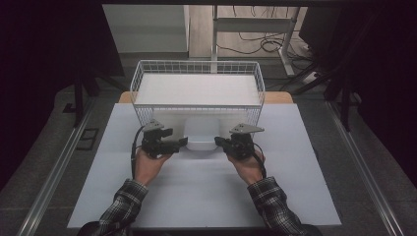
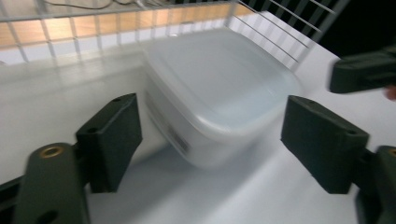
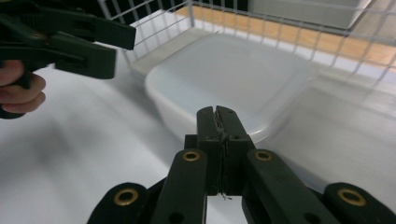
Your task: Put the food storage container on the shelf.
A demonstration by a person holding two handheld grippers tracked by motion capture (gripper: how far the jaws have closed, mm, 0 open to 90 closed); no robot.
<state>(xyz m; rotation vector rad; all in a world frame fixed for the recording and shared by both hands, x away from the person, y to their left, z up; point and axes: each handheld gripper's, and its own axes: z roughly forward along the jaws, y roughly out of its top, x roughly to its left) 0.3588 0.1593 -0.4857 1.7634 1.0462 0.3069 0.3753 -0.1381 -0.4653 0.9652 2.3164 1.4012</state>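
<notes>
A white lidded plastic container [image 1: 201, 132] sits on the white mat just in front of the wire basket [image 1: 196, 64]. My left gripper [image 1: 183, 141] is at the container's left side, held in a hand. In the left gripper view its jaws [image 2: 215, 126] stand wide open, with the container [image 2: 219, 84] ahead of them and apart from both pads. My right gripper [image 1: 219, 142] is at the container's right side. Its jaws [image 3: 218, 114] are shut together with nothing between them, pointing at the container [image 3: 229, 74].
The white wire basket has a flat white floor and stands at the far end of the white mat [image 1: 196, 191]. Dark floor, metal rails and table legs surround the mat. The other gripper shows across the container in each gripper view [image 2: 364, 72] [image 3: 93, 46].
</notes>
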